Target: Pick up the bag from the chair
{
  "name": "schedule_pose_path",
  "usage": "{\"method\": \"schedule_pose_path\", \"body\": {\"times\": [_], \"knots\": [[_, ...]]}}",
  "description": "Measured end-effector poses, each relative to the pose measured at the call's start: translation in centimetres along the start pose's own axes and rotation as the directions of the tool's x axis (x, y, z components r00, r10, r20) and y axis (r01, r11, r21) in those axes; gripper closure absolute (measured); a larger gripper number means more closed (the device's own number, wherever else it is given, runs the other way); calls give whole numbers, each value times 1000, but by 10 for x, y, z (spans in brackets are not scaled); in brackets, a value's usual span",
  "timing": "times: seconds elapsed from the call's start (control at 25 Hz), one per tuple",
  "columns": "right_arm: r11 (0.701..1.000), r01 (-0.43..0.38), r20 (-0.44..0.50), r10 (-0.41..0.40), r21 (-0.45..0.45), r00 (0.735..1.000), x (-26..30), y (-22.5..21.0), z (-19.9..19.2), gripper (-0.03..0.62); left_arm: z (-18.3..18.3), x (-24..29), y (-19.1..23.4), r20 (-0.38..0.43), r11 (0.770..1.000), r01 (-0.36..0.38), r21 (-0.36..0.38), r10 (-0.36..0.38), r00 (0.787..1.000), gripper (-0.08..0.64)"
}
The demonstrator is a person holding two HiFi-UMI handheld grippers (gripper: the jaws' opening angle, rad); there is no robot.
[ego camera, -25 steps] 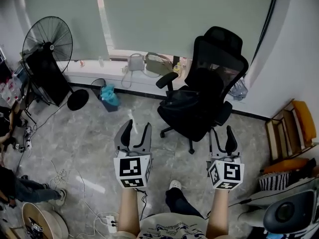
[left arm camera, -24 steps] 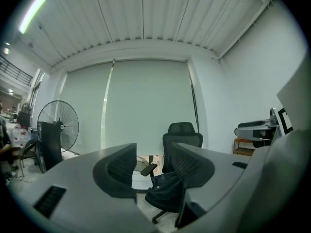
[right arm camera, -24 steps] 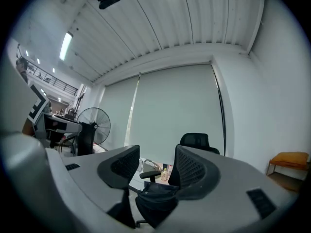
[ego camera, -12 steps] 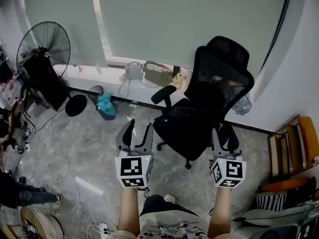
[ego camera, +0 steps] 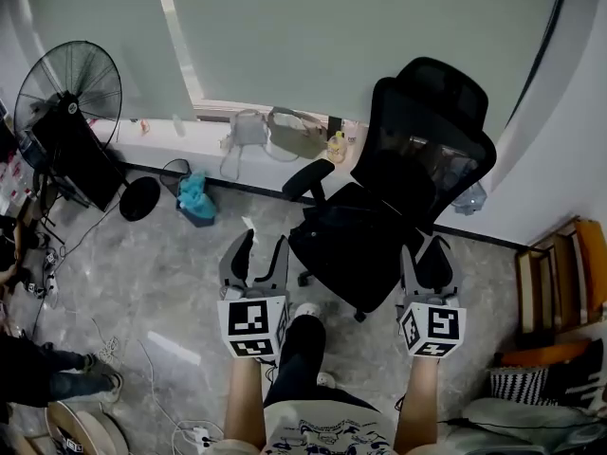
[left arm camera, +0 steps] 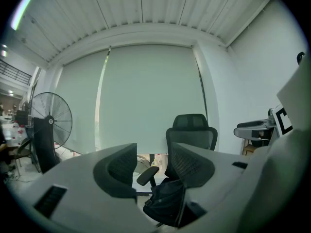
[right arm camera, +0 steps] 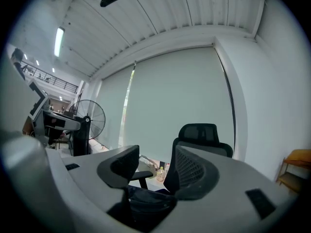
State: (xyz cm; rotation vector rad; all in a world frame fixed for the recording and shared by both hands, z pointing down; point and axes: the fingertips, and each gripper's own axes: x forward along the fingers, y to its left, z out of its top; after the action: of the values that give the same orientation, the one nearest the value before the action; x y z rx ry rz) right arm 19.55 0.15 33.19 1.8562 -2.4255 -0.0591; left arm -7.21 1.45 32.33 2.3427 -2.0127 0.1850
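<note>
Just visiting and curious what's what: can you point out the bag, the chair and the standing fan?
bag (left arm camera: pixel 164 200): left gripper view, its dark front side.
chair (ego camera: pixel 425 154): head view, the mesh backrest.
standing fan (ego camera: pixel 71 79): head view, the round wire grille.

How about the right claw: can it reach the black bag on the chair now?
Probably yes: the open right claw faces the black bag on the office chair, with nothing between them.

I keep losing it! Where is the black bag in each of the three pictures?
Head view: the bag lies on the chair seat, near the middle.
Left gripper view: bag low at centre, seen through the gap between the jaws.
Right gripper view: bag bottom centre, through the gap again.
Shared landmark: the standing fan, left of the chair everywhere.
</note>
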Motion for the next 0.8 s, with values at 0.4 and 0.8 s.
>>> {"method": "schedule_pose_path", "body": {"times": [0.4, 0.8], "knots": [[998, 58, -50, -58, -4, 997, 104, -10, -22, 334, -11, 124, 23, -33, 996, 93, 1, -93, 995, 339], [993, 119, -153, -121, -26, 981, 222, -35, -53, 330, -19, 274, 48, -93, 976, 218, 18, -215, 972, 339]]}}
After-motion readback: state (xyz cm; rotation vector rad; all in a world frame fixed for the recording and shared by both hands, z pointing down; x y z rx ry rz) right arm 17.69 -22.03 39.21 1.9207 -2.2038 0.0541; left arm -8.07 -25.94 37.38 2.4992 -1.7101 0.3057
